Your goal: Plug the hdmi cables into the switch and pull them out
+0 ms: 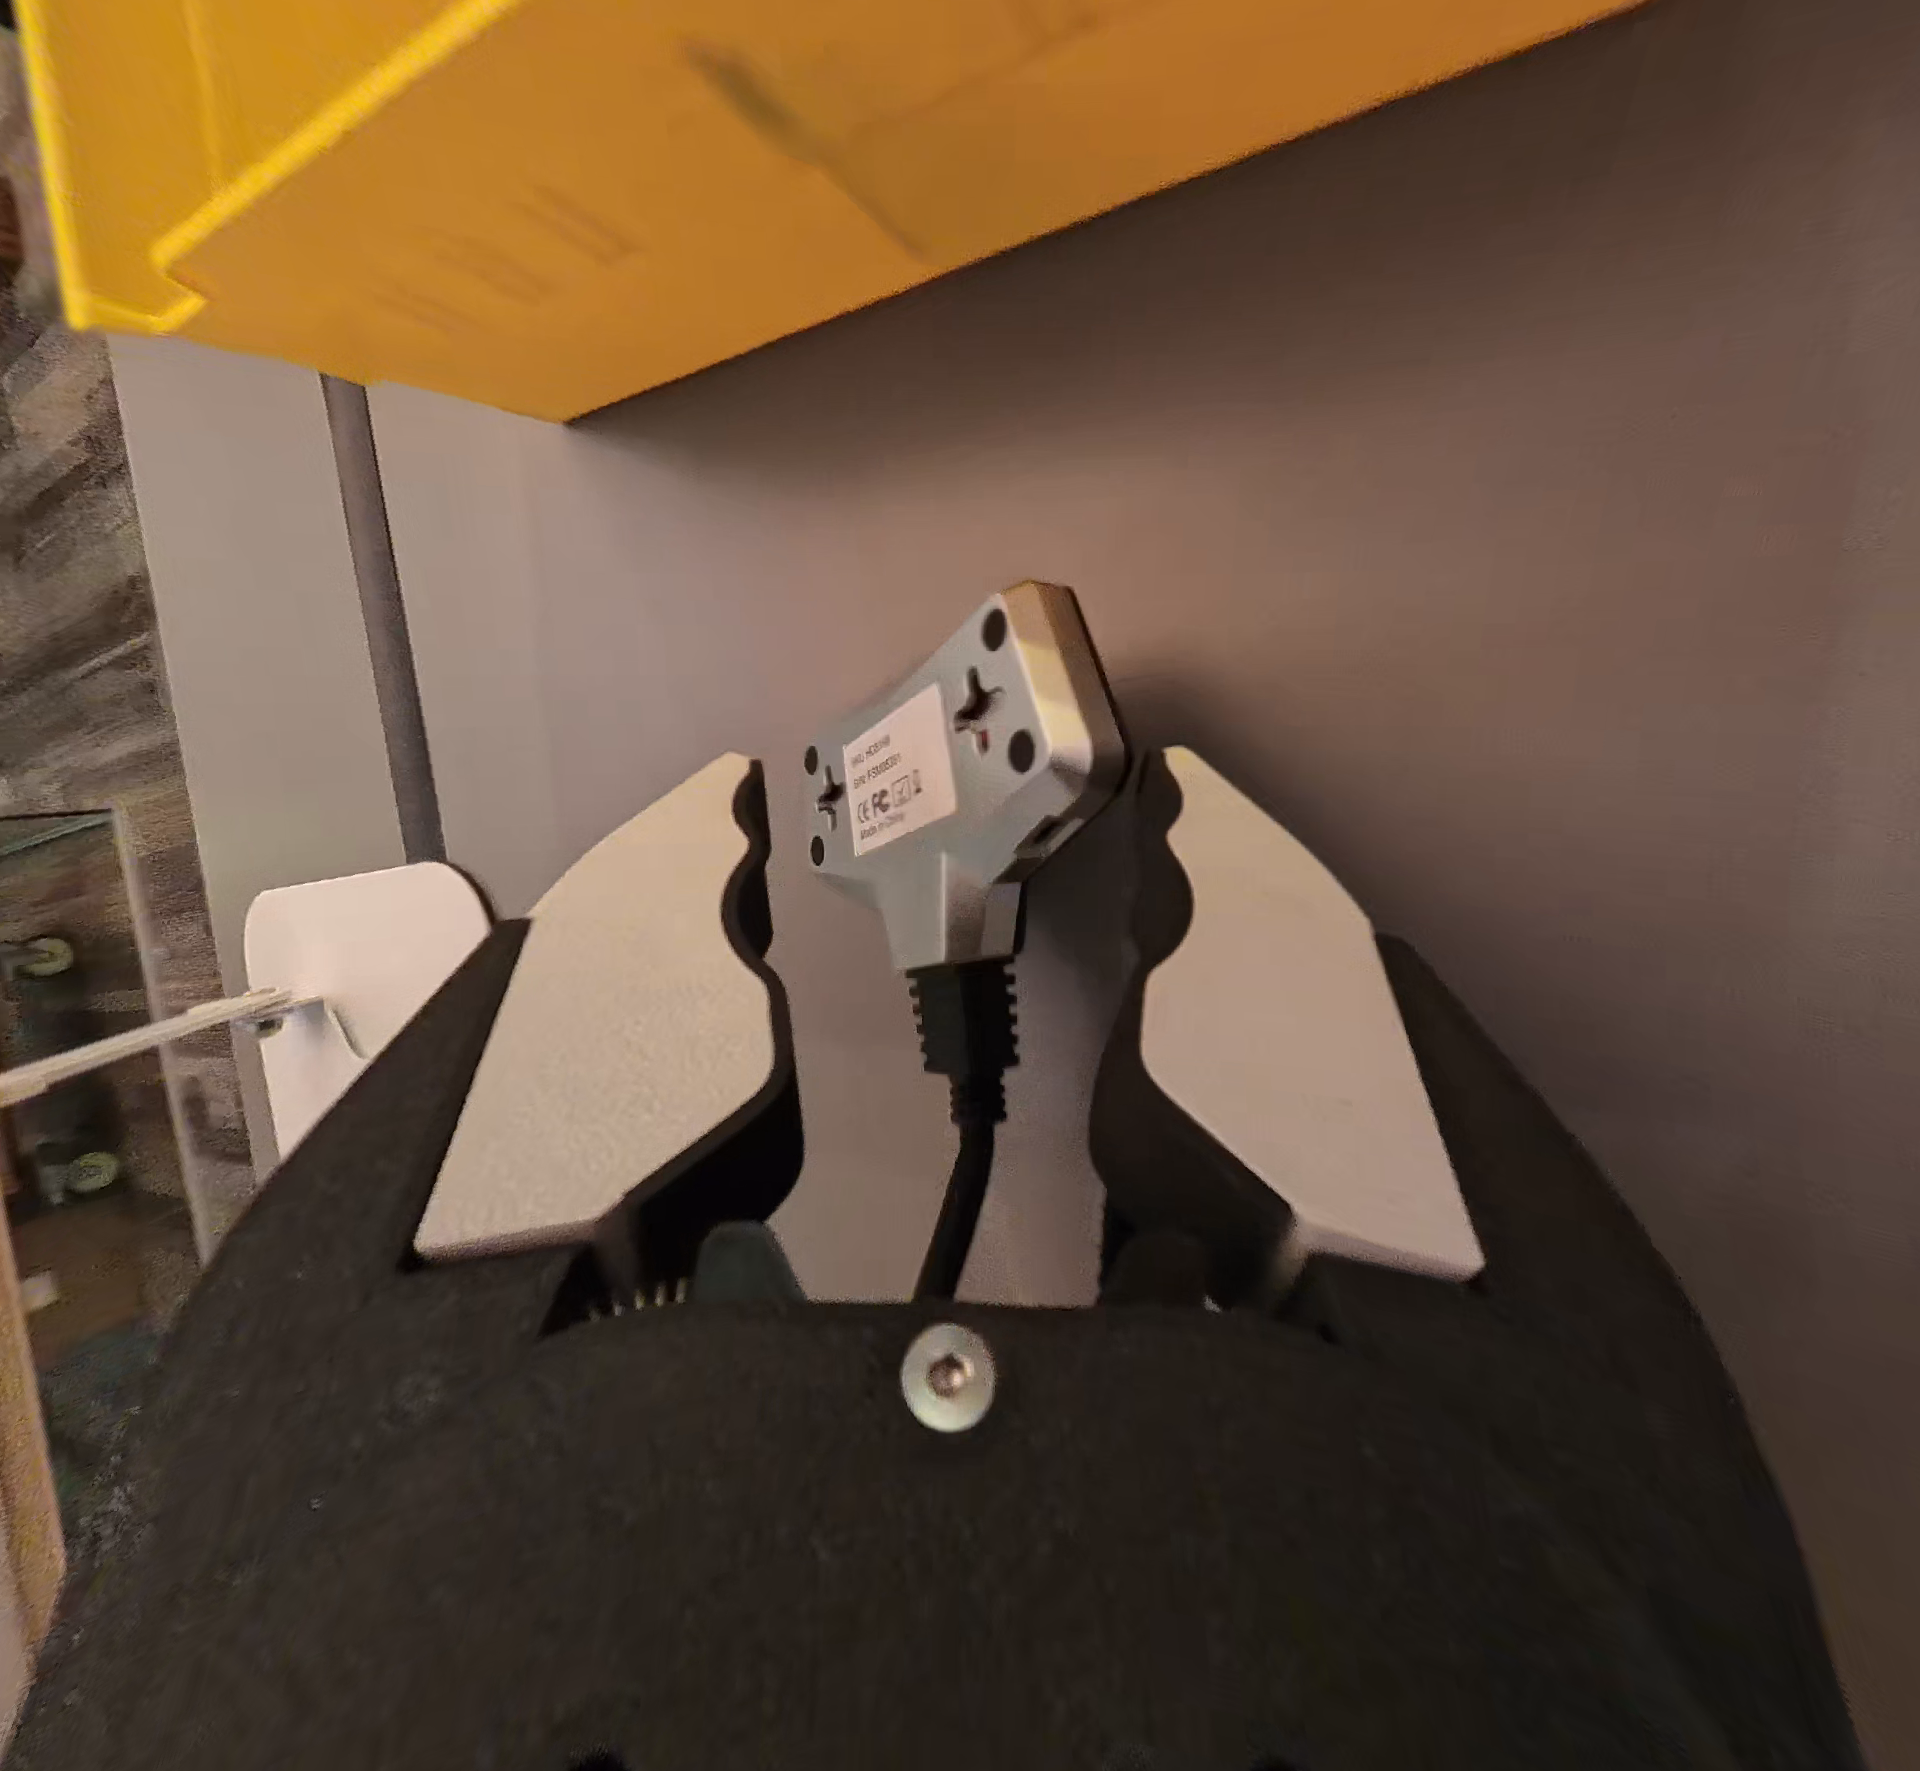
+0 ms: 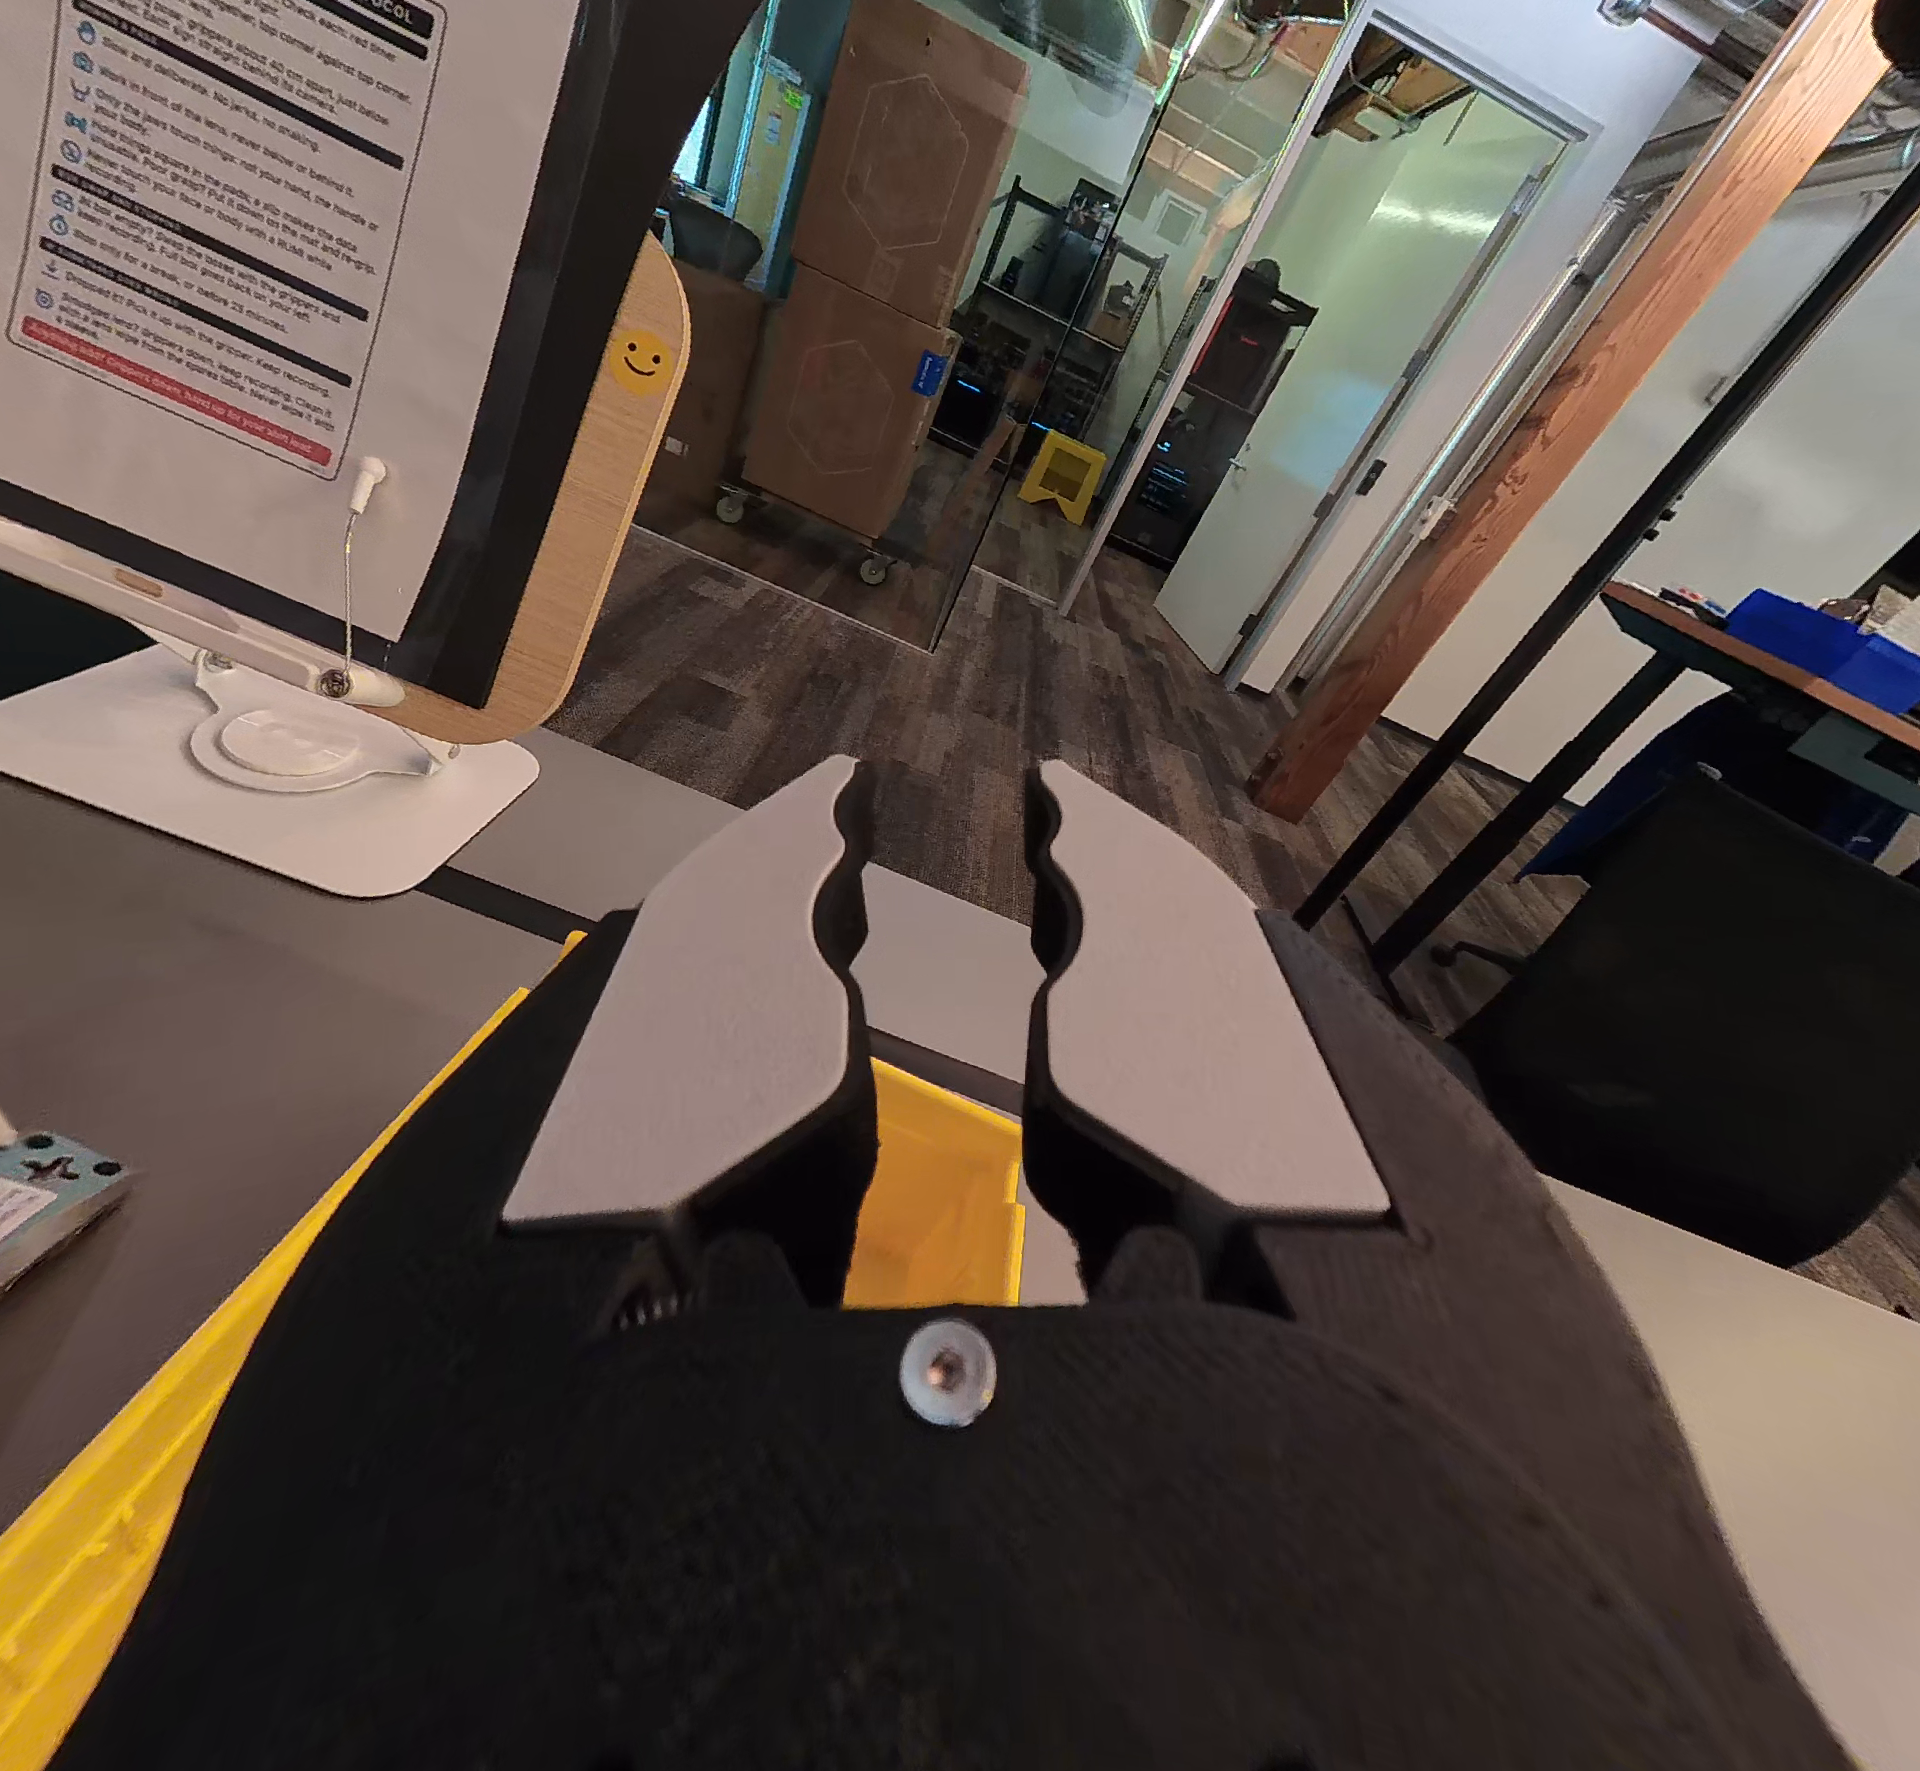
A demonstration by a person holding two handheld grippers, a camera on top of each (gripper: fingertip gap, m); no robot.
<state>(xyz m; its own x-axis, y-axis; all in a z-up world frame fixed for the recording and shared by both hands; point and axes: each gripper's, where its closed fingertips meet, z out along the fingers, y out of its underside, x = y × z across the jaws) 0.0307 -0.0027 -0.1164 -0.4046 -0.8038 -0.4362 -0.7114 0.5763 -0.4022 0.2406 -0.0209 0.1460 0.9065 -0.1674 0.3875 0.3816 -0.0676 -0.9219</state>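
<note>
The grey HDMI switch [image 1: 935, 765] sits between the fingers of my left gripper [image 1: 951, 765], underside and white label facing me. The jaws are closed on its sides and hold it above the dark table [image 1: 1455, 682]. Its black cable [image 1: 961, 1150] runs back between the jaws under the gripper. The switch also shows at the far left edge of the right wrist view [image 2: 52, 1191]. My right gripper [image 2: 945, 776] is open and empty, hovering over the yellow bin [image 2: 935, 1202]. I see no loose HDMI cables.
The yellow bin [image 1: 727, 111] fills the top of the left view, blurred. A tablet on a white stand [image 2: 260, 765] stands at the table's far left. Beyond the table edge [image 2: 935, 942] are the floor, a wooden post, cardboard boxes and a black chair [image 2: 1714, 994]. Tip to tip, the grippers are about 35 centimetres apart.
</note>
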